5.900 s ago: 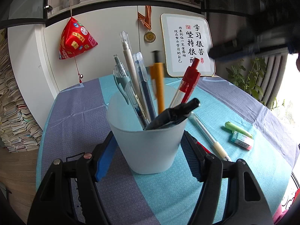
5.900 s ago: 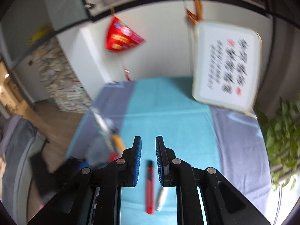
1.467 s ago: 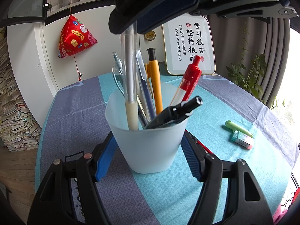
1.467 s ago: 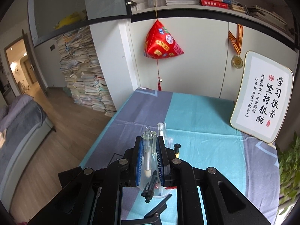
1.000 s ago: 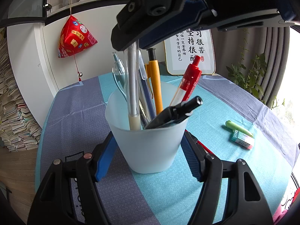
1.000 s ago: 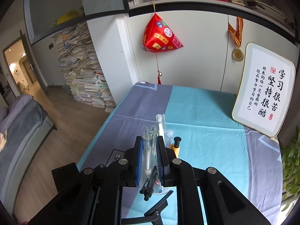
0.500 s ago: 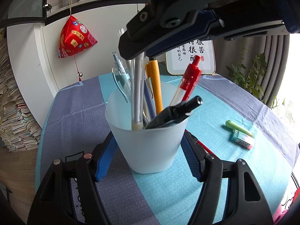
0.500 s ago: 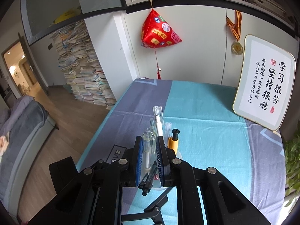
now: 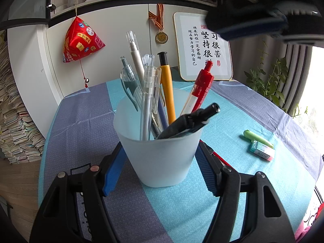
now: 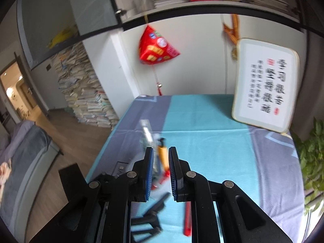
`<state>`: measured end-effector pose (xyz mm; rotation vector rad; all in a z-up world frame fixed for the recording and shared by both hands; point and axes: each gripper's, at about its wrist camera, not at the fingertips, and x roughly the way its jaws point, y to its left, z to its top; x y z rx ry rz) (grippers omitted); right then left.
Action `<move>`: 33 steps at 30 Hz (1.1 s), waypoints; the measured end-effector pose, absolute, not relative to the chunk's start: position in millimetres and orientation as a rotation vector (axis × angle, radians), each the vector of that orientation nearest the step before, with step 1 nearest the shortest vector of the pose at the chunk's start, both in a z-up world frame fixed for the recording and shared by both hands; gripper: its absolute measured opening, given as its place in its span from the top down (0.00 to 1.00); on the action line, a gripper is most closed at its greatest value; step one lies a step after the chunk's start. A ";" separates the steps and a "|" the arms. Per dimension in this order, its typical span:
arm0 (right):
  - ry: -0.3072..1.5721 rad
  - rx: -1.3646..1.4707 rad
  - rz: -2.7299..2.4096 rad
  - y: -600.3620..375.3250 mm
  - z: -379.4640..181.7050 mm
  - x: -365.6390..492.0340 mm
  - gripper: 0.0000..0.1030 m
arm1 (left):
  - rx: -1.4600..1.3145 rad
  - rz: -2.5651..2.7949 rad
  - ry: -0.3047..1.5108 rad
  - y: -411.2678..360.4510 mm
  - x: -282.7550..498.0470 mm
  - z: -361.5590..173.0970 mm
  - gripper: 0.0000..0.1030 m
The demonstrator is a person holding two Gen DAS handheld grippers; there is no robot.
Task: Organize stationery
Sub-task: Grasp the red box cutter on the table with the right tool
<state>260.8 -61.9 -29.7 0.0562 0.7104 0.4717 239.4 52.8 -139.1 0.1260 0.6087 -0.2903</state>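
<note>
A frosted white pen cup [image 9: 160, 154] stands on the blue tablecloth between the blue pads of my left gripper [image 9: 161, 164], which is shut on it. Several pens stand in it: a clear pen [image 9: 148, 99], an orange pen [image 9: 167, 89], a red pen [image 9: 199, 90], a black marker [image 9: 190, 121]. My right gripper [image 10: 160, 174] is open and empty, raised above the cup; it shows blurred at the top right of the left wrist view [image 9: 261, 24]. A red pen [image 10: 187, 218] lies on the cloth right of the cup.
A green highlighter [image 9: 257, 137] and an eraser [image 9: 262, 152] lie on the table to the right. A framed calligraphy board [image 9: 202, 46] leans at the back. A red ornament [image 9: 82, 40] hangs on the cabinet. A plant [image 9: 269, 81] stands at the right.
My right gripper has let go of the clear pen, which now stands in the cup. The gripper has opened and moved up and to the right. The left gripper has not moved.
</note>
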 end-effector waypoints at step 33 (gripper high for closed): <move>0.972 -0.173 0.452 -67.8 -157.4 255.0 0.61 | 0.125 -0.290 0.611 53.2 238.5 -139.1 0.34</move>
